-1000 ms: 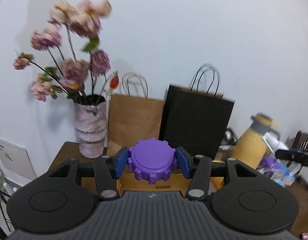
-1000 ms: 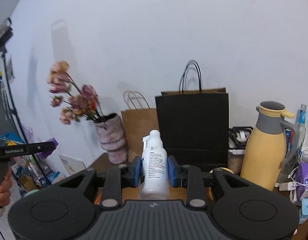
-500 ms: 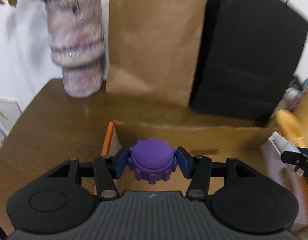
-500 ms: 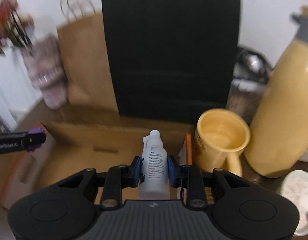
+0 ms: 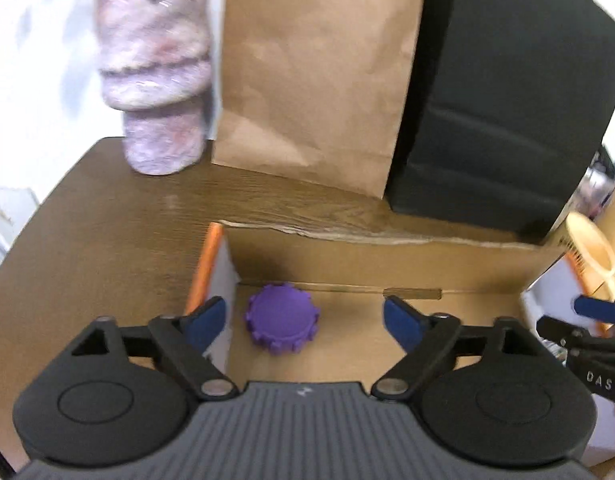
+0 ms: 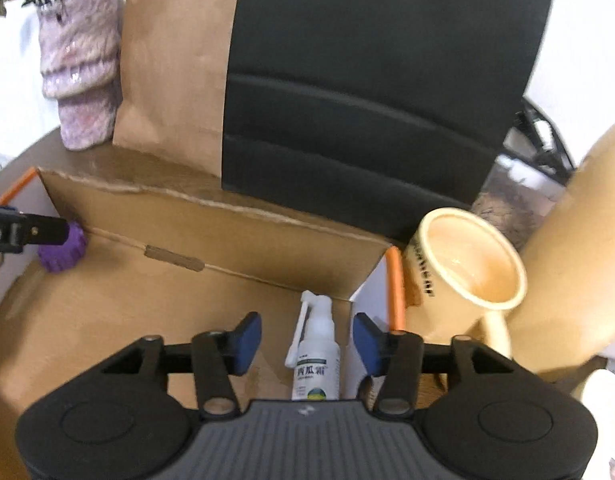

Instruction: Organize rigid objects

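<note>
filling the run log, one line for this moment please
left tool: opening, purple cap released in cardboard box | right tool: opening, spray bottle between pads, in box

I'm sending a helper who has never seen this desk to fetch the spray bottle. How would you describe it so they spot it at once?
On the brown wooden table, find the open cardboard box in front of the black paper bag. The small white plastic spray bottle lies in the box's right corner, beside the cream mug outside. It is the box's only white item; the other is a purple toothed cap.
</note>
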The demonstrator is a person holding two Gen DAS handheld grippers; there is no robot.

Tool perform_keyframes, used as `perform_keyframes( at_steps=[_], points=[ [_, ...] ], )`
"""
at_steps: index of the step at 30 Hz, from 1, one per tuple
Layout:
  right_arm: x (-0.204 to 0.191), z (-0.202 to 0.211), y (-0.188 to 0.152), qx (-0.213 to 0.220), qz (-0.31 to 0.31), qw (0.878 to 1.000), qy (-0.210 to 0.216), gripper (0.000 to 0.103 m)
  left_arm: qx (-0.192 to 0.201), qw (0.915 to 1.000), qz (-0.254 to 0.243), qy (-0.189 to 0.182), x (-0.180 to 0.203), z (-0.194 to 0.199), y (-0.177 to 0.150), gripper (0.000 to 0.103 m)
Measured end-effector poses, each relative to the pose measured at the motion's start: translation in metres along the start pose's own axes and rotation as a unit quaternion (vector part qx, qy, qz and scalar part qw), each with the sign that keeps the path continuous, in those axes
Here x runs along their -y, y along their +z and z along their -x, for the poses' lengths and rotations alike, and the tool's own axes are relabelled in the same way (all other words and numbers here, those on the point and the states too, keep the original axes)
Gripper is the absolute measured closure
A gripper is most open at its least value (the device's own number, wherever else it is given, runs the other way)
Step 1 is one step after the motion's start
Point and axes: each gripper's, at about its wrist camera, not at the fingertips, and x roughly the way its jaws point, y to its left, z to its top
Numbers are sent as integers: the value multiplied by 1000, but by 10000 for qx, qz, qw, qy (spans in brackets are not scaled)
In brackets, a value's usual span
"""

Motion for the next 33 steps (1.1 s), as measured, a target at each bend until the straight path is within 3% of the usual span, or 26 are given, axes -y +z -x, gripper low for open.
perform_keyframes(
  at_steps=[4, 8, 11, 13, 15, 19, 22, 25, 27, 31, 33],
  points=[
    [14, 52, 0, 387, -212, 9990, 98, 31, 413, 9991, -119, -15, -6, 53, 1, 3],
    [22, 107, -6, 635, -398, 9970, 165, 28, 928, 9955, -196, 27, -9, 116, -10, 0],
    [29, 152, -26, 1200, -715, 9899, 256, 15, 1517, 9883, 145, -80, -15, 161, -42, 0],
    [30, 176, -46, 1551, -897, 9828, 441, 14, 1751, 9845, 100, -86, -15, 182, -68, 0],
    [29, 195, -66, 1779, -1006, 9774, 537, 14, 2066, 9784, -83, -5, -14, 202, -93, 0],
    [25, 231, -110, 2226, -1261, 9645, 658, 14, 2960, 9545, -335, 141, -12, 249, -146, 0],
    [15, 256, -145, 2548, -1154, 9578, 668, 14, 3289, 9417, -684, 200, -7, 277, -182, 0],
    [1, 280, -182, 2801, -950, 9529, 674, 14, 3524, 9328, -713, 247, -5, 304, -218, 0],
    [-10, 297, -208, 2898, -792, 9514, 669, 13, 3570, 9315, -645, 254, -5, 322, -245, 0],
    [-27, 329, -265, 3004, -744, 9485, 678, 8, 3342, 9411, -489, 128, -7, 355, -296, 0],
    [-35, 348, -295, 2878, -734, 9530, 597, 7, 3254, 9442, -494, 96, -9, 373, -327, 0]
  ],
)
